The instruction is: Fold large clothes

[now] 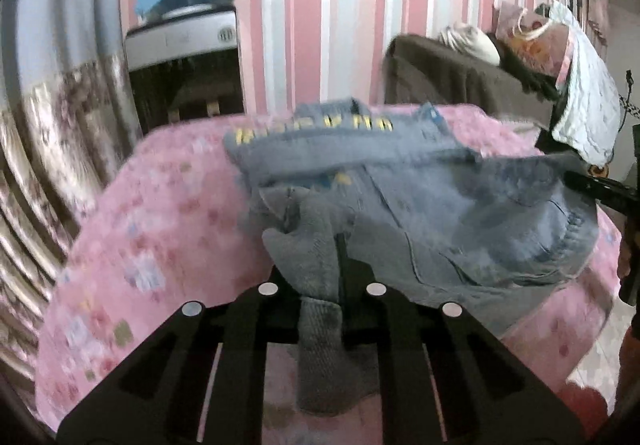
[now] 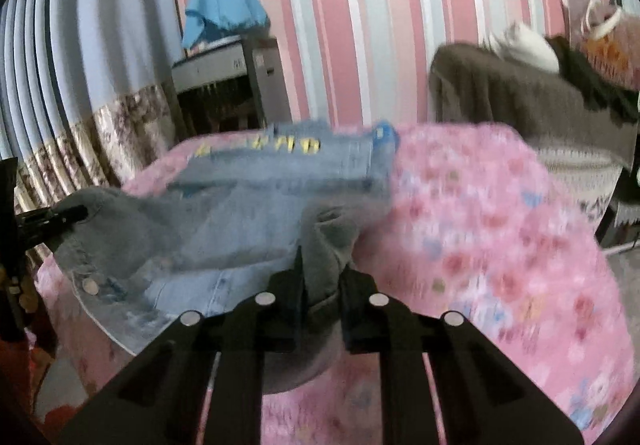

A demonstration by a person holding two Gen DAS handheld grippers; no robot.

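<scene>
I find the faded blue denim jacket (image 1: pixel 420 197) lying crosswise on the pink floral bedspread (image 1: pixel 152 229); my left gripper (image 1: pixel 340 265) and right gripper (image 2: pixel 322 277) each pinch one near corner.

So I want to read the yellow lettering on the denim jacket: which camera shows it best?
The left wrist view: the yellow lettering runs wider across the denim jacket, though blurred. The right wrist view shows the same lettering shorter and equally smeared; neither is readable.

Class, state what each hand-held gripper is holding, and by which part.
Both grip the denim jacket: left hand-held gripper and right hand-held gripper each pinch bunched near-edge fabric.
</scene>
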